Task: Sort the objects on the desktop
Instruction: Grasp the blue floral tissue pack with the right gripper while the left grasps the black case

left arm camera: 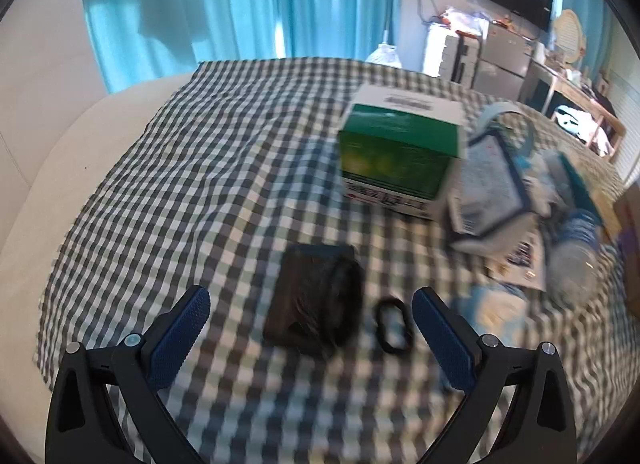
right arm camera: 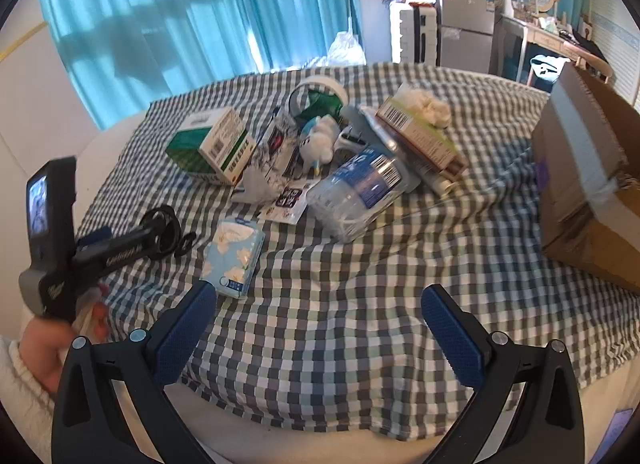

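Observation:
My left gripper (left arm camera: 310, 314) is open and empty, hovering over a black pouch (left arm camera: 314, 298) with a black hair tie (left arm camera: 394, 324) beside its right finger. A green and white box (left arm camera: 400, 148) stands behind them; it also shows in the right wrist view (right arm camera: 212, 144). My right gripper (right arm camera: 318, 318) is open and empty above bare checked cloth (right arm camera: 360, 304). Ahead of it lie a tissue pack (right arm camera: 234, 256), a clear plastic jar (right arm camera: 356, 192), a plush toy (right arm camera: 318, 144), a tape roll (right arm camera: 320, 90) and a flat carton (right arm camera: 420, 132). The left gripper's body (right arm camera: 52, 232) shows at the left.
A cardboard box (right arm camera: 592, 184) stands at the right edge of the checked cloth. Papers and a framed card (left arm camera: 488, 184) lie right of the green box. Blue curtains (right arm camera: 180, 16) hang behind; a fridge (right arm camera: 466, 28) and desk stand at the back right.

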The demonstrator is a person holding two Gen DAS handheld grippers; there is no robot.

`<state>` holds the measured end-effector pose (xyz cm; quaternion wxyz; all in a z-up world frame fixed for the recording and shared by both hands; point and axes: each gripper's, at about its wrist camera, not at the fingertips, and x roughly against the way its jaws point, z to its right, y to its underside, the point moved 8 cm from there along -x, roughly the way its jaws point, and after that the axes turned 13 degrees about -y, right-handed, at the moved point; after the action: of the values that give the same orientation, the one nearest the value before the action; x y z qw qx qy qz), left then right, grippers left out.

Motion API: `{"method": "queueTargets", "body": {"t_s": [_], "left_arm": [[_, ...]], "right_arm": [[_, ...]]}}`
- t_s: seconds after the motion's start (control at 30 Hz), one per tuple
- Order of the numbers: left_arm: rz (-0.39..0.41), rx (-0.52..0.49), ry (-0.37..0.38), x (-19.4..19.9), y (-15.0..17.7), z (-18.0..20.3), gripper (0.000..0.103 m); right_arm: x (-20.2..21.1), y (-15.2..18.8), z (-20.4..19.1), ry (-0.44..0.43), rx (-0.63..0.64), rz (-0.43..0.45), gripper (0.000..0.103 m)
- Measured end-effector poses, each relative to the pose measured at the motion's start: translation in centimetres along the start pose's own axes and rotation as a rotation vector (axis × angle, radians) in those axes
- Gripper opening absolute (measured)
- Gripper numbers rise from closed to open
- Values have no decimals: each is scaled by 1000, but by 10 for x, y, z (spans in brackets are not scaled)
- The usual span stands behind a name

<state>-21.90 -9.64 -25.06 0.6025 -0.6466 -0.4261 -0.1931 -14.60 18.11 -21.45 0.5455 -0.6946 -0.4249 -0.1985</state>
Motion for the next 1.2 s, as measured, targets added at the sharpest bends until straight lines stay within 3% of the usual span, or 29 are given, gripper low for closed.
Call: {"method": "queueTargets", "body": {"t_s": [0.1, 0.23, 0.4, 0.6, 0.63, 0.73, 0.8, 0.83, 1.0, 1.2], "left_arm": [[-17, 34, 4, -19, 0, -3, 103], [-84, 0, -56, -42, 11, -5, 98], [-128, 47, -1, -54, 18, -9, 89], [-108, 52, 17, -55, 12, -10, 82], [-102, 51, 24, -56, 10, -7, 76], [-92, 58, 54, -56, 6, -6, 63], [-82, 54, 59, -56, 7, -8, 56], [-76, 49, 71, -54, 6, -5, 44], [-80, 34, 88, -50, 7, -4, 44], [-64, 45, 84, -26, 5, -13, 44]], "right_arm": [[-17, -3, -6, -19, 1, -18, 103], [-45, -7, -19, -24, 1, -53, 102], [-90, -12, -44, -68, -7, -110, 87], [-135, -11, -56, -72, -53, -175, 86], [-141, -9, -56, -63, -64, -194, 85], [-156, 3, -52, -29, -96, -249, 63], [-155, 4, -52, -19, -70, -242, 57], [-153, 5, -51, -30, -69, -244, 56], [-139, 7, -46, -98, -123, -240, 54], [-109, 0, -53, -120, -107, -211, 54]]}}
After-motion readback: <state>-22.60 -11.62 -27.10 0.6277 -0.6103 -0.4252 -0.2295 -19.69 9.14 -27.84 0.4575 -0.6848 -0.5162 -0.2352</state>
